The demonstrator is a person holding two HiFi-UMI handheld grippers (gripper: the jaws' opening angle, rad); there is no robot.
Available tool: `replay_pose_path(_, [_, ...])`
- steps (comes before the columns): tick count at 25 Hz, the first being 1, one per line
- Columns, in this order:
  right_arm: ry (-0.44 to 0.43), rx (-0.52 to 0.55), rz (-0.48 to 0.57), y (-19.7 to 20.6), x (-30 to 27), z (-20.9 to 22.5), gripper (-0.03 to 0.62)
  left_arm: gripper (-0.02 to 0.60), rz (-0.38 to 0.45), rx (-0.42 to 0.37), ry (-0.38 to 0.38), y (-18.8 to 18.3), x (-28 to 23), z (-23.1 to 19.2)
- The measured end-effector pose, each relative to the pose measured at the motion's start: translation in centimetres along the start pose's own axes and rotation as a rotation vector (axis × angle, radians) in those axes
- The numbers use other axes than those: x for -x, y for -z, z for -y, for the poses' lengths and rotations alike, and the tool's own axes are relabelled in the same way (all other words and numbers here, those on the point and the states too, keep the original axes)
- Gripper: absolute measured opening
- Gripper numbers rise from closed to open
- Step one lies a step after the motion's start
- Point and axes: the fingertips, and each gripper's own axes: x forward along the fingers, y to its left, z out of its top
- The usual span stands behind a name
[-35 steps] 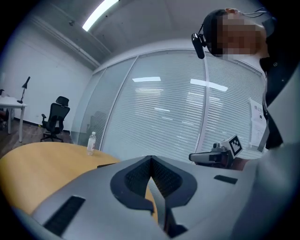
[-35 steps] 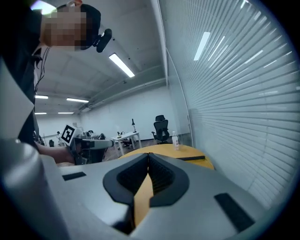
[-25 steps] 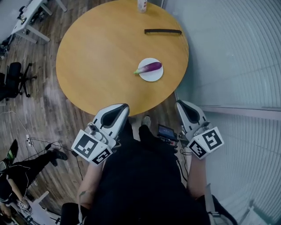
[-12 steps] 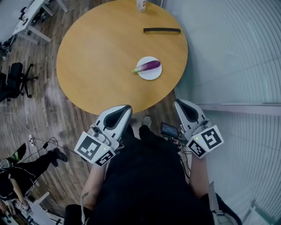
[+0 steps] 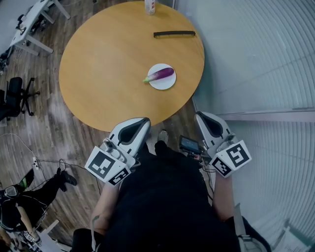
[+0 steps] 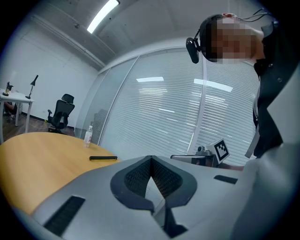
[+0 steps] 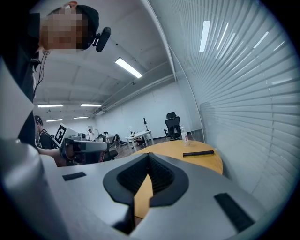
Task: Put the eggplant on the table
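A purple eggplant lies on a small white plate on the right part of a round wooden table. Both grippers are held close to my body, short of the table's near edge and well apart from the eggplant. The left gripper is shut with nothing between its pads. The right gripper is also shut and empty. Neither gripper view shows the eggplant or the plate.
A flat black bar and a small bottle sit at the table's far side. A glass wall with blinds runs along the right. An office chair, a desk and floor cables are on the left.
The head view has shifted a little, so the table and plate sit slightly further left in the picture. Both grippers stay shut and almost in place.
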Motion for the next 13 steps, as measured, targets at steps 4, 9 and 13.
replay_pose_path(4, [0.004, 0.004, -0.003, -1.0, -0.2, -0.2, 0.017, 0.011, -0.002, 0.003, 0.006, -1.0, 0.0, -0.1])
replay_pose_path(9, [0.005, 0.006, -0.005, 0.7, -0.3, 0.1, 0.016, 0.011, -0.009, -0.002, 0.004, 0.6, 0.0, -0.5])
replay_pose_path(13, [0.007, 0.008, -0.009, 0.7, -0.1, -0.1, 0.015, 0.011, -0.020, -0.001, 0.006, 0.8, 0.3, -0.4])
